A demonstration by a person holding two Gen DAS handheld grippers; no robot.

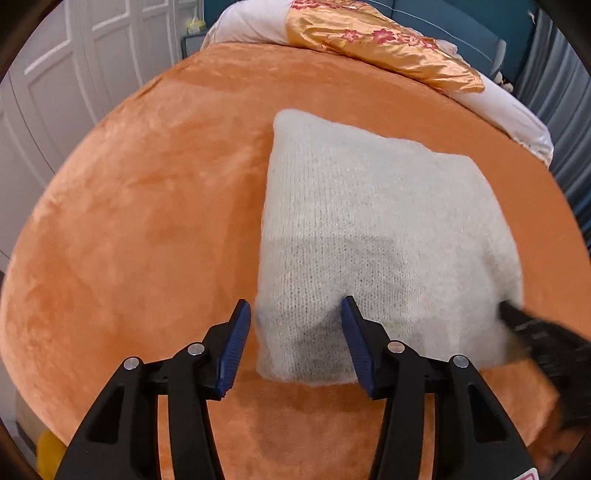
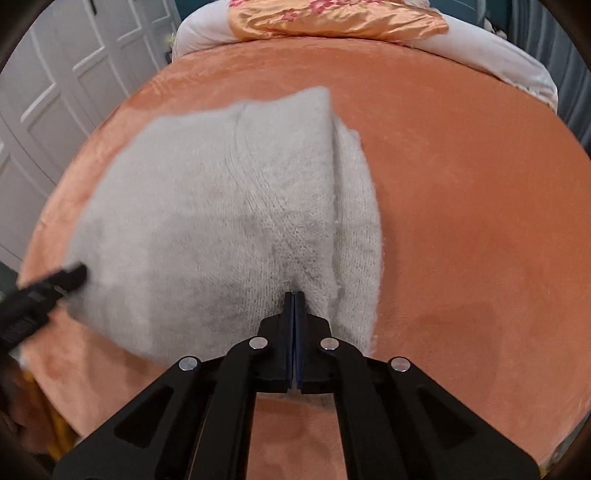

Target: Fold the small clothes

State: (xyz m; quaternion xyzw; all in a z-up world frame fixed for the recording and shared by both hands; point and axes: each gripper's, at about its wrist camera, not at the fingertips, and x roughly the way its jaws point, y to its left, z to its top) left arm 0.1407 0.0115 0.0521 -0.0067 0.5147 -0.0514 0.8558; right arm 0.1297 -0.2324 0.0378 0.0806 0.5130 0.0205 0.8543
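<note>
Left wrist view: your left gripper (image 1: 295, 310) has its two blue-padded fingers (image 1: 234, 350) spread apart, and the near left corner of the white knitted garment (image 1: 369, 229) rises between them. From this picture you cannot tell if the pads press on the knit; the left pad looks just beside the cloth edge and the right pad lies against the fabric. The garment is folded into a rough rectangle and it lies on the orange plush bed cover (image 1: 129, 221), a little right of the middle. At the right edge of this view your right gripper (image 1: 517, 317) shows as a dark, blurred shape at the near right corner of the garment. In the right wrist view, the right gripper (image 2: 294, 295) is pressed together, its pads meeting, and its tips sit in the near edge of the garment (image 2: 203, 221), where the knit gathers into a crease; a fold of fabric seems pinched there. The left gripper (image 2: 74, 275) is blurred at the left corner. At the far end of the bed lie a white pillow (image 1: 251, 26) and an orange satin cloth with red flowers (image 1: 369, 44). White panelled doors (image 1: 74, 74) stand at the left.
</note>
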